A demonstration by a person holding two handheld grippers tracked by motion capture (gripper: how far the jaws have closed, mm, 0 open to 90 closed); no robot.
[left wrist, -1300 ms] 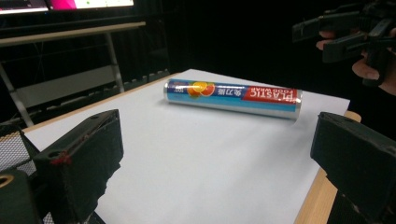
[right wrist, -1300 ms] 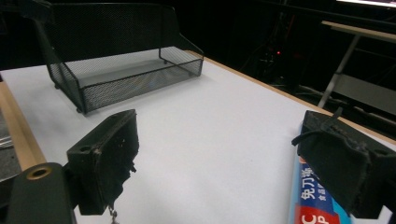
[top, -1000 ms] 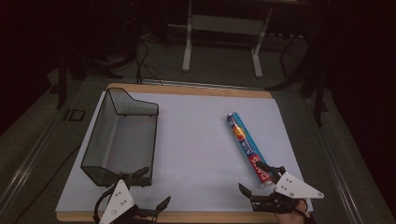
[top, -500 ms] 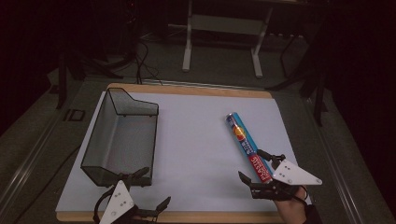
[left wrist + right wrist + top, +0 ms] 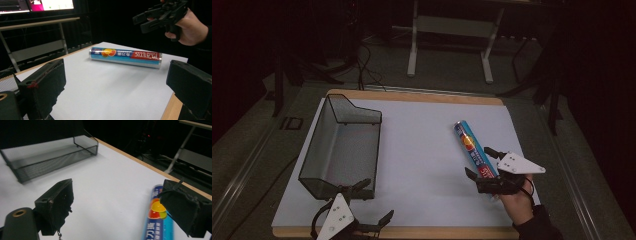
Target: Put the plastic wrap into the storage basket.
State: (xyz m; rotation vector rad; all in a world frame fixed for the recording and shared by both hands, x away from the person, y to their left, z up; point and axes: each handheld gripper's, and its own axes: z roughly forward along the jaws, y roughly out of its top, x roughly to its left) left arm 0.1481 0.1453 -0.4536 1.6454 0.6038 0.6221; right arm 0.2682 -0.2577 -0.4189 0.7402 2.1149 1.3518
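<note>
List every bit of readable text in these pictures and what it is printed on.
"PLASTIC FOOD WRAP": white letters on the red band of the blue cylindrical roll of plastic wrap, upside down in the left gripper view.
Chinese characters and a small number beside the fruit picture on that roll: too blurred to read.
Lit monitor screens: illegible.

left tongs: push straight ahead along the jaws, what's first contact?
Probably the plastic food wrap roll, lying crosswise ahead of the left tongs on bare white table. Depth is hard to judge; the right tongs look higher, above that line.
</note>
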